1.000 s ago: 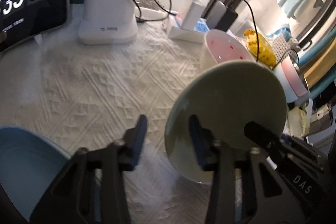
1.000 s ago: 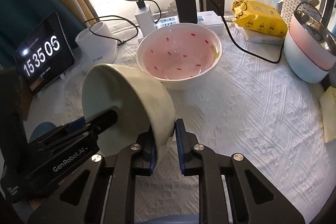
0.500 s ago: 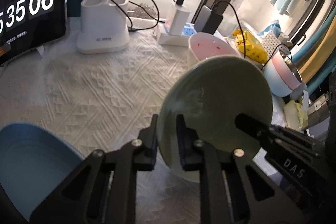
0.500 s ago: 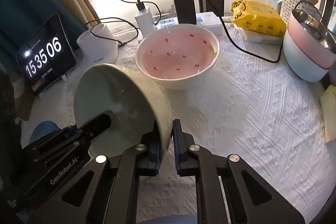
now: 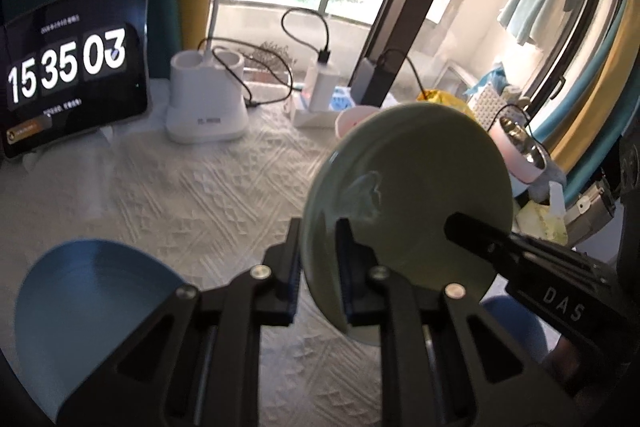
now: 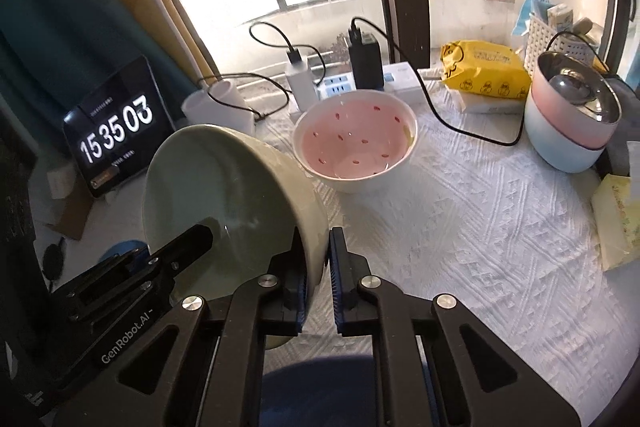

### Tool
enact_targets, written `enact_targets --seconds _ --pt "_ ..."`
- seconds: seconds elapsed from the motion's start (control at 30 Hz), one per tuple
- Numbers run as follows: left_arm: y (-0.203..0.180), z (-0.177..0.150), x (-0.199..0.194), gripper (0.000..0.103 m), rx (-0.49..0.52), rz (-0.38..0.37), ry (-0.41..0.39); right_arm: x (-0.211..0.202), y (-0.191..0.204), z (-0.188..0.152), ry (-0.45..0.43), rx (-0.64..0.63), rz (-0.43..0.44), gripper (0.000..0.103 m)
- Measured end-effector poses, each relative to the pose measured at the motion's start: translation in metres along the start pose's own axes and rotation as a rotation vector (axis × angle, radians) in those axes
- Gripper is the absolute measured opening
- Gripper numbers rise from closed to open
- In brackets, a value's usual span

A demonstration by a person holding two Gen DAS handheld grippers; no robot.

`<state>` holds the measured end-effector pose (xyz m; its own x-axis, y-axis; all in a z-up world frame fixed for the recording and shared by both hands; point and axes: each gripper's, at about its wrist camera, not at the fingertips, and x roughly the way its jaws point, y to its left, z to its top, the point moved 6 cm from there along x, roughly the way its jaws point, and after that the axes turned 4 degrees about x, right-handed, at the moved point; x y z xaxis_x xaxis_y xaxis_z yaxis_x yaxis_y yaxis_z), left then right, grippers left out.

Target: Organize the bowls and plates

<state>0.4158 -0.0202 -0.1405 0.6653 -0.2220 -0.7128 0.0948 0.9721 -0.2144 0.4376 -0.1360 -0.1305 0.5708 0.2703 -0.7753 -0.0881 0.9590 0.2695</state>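
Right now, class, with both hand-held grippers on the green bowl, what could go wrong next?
1. The green bowl is tilted on its side, pinched only at its rim by the right hand-held gripper and left hand-held gripper; it may slip.
2. The pink bowl sits close behind; a swing could strike it.
3. The black cable lies nearby and may snag.

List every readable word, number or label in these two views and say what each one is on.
"15 35 03": clock display, seconds digit caught mid-flip.
"DAS": body of the right gripper, seen from the left wrist view.
"GenRobot.AI -": body of the left gripper, seen from the right wrist view.
Small lines above and below the clock digits: too small to read.
Label on the white stand: blurred.
Print on the yellow pack: unreadable.
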Motion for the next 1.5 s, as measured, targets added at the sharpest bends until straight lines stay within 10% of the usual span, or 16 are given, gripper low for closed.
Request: enact_targets --seconds 0.7,1.5 --pt "-0.037 -0.017 -0.067 0.016 0.072 -0.020 -0.094 -0.079 0.000 -0.027 -0.092 0.017 0.016 0.011" --pt "-0.091 -0.085 -0.068 0.016 0.158 -0.072 -0.002 -0.112 -0.058 -0.099 -0.066 0.111 -0.030 0.011"
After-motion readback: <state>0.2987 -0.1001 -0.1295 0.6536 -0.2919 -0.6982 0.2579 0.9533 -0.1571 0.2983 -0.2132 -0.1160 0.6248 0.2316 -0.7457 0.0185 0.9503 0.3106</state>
